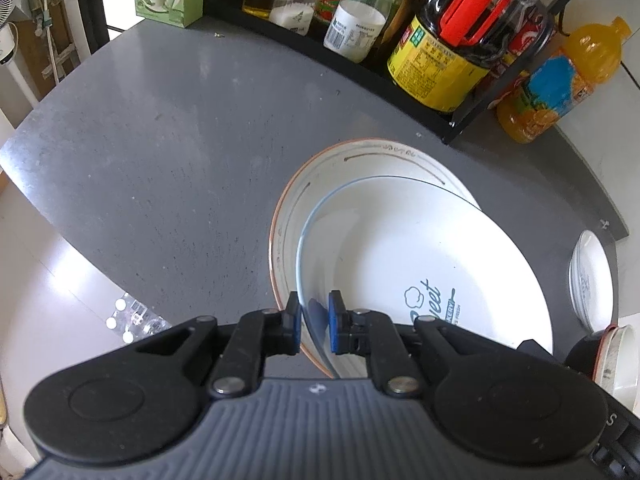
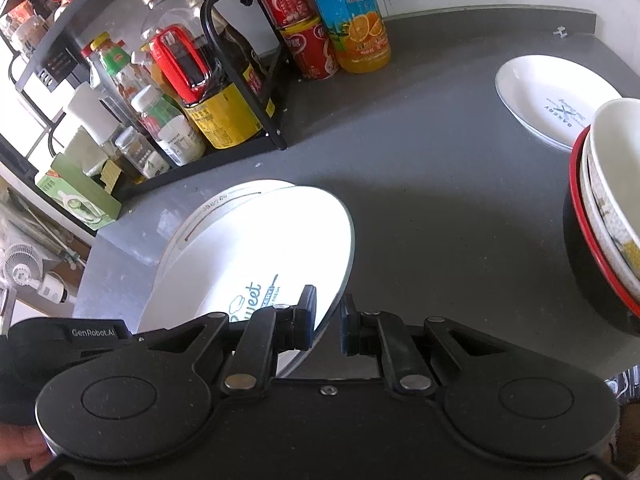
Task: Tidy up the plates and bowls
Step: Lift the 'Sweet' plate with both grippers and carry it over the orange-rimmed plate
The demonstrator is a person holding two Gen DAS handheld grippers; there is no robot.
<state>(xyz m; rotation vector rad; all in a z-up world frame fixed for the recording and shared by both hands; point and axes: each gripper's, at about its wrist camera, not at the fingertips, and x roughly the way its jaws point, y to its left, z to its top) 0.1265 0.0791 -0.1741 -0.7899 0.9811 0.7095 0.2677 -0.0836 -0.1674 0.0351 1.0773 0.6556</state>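
Observation:
A white plate (image 1: 420,248) with a thin blue rim and blue "Sweet" print hangs tilted over a second plate (image 1: 360,156) that has a brown rim and lies on the grey counter. My left gripper (image 1: 314,324) is shut on the near left rim of the printed plate. In the right wrist view the same plate (image 2: 256,248) is pinched at its right rim by my right gripper (image 2: 326,320), shut on it, with the lower plate (image 2: 224,204) showing behind. The left gripper's body (image 2: 92,334) shows at the plate's far side.
A black rack of bottles and jars (image 2: 192,92) stands behind the plates, with red cans (image 2: 304,28) and an orange juice bottle (image 2: 352,20) beside it. To the right lie another printed plate (image 2: 556,100) and a stack of bowls (image 2: 608,216). The counter's edge (image 1: 60,208) drops off on the left.

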